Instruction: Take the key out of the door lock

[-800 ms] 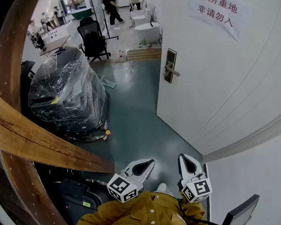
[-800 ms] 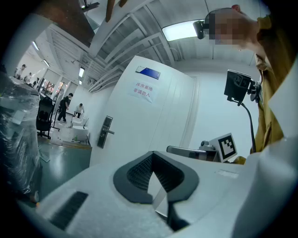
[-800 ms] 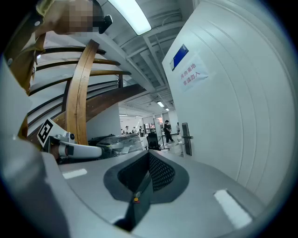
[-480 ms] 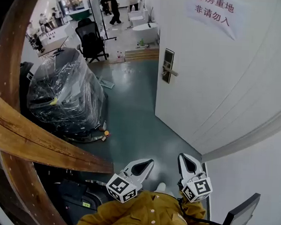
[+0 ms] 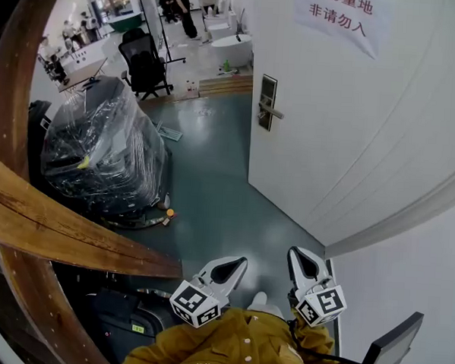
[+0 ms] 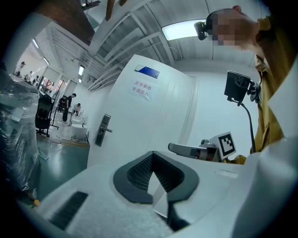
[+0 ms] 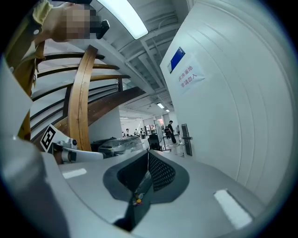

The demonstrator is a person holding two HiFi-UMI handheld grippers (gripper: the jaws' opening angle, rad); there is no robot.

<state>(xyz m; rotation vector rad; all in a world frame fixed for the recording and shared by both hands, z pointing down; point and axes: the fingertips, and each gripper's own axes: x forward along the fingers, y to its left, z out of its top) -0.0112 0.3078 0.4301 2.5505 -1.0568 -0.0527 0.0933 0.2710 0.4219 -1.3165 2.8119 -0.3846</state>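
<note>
Key: too small to make out, seated in door lock (image 5: 267, 103) well ahead; likely light, rigid, slippery metal, best pinched by its flat head; left gripper (image 5: 237, 262) and right gripper (image 5: 297, 257) closed, empty.

A: What's straight ahead?
B: A white door (image 5: 352, 131). Its lock plate (image 5: 267, 102) and lever handle sit near the door's left edge. Any key there is too small to make out. A paper sign (image 5: 339, 14) with red characters hangs higher up.
A: And on the green floor (image 5: 212, 192)?
B: A plastic-wrapped bulk (image 5: 107, 152) at its left side, and a black office chair (image 5: 142, 63) beyond that, toward the far edge.
A: The grippers?
B: The left gripper (image 5: 227, 267) and right gripper (image 5: 303, 261) sit low by a mustard jacket (image 5: 234, 349), well apart from the door. Their tongs are drawn together and point toward it.
</note>
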